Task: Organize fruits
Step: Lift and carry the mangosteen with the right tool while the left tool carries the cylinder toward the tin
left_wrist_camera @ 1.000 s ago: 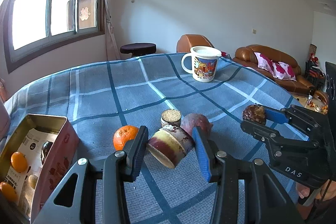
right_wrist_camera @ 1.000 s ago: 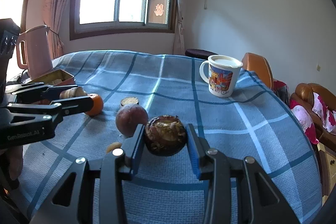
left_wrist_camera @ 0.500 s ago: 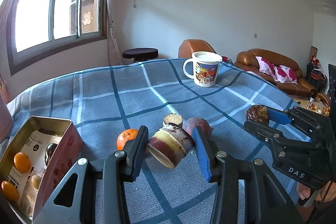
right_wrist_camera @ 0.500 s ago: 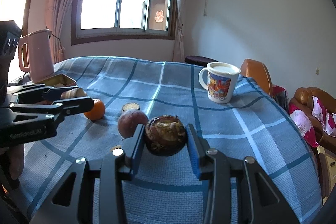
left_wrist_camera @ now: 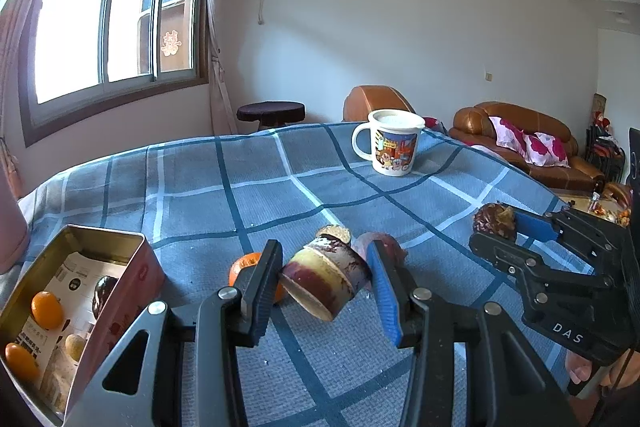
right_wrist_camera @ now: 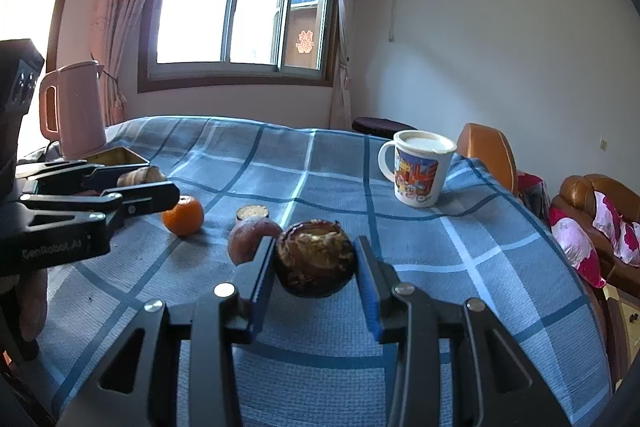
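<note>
My left gripper (left_wrist_camera: 323,253) is shut on a short cut cylinder of purple-skinned cane (left_wrist_camera: 326,279) with a yellow face, held above the blue checked cloth. In the right wrist view, my right gripper (right_wrist_camera: 315,246) is shut on a dark brown round fruit (right_wrist_camera: 316,261) with a torn pale top. Between the two grippers, an orange (right_wrist_camera: 183,215), a reddish-purple fruit (right_wrist_camera: 248,239) and a small cut piece (right_wrist_camera: 252,212) lie on the cloth. An open tin box (left_wrist_camera: 128,279) at the left holds oranges (left_wrist_camera: 47,309) and a dark fruit (left_wrist_camera: 102,293).
A lidded cartoon mug (left_wrist_camera: 394,145) stands at the table's far side. In the right wrist view, a pink kettle (right_wrist_camera: 74,111) is behind the tin box (right_wrist_camera: 120,155) at the left. Brown sofas and a dark stool lie beyond the table edge.
Both views have tipped slightly upward, so the table things sit lower in frame. Each gripper keeps its grip on the same piece.
</note>
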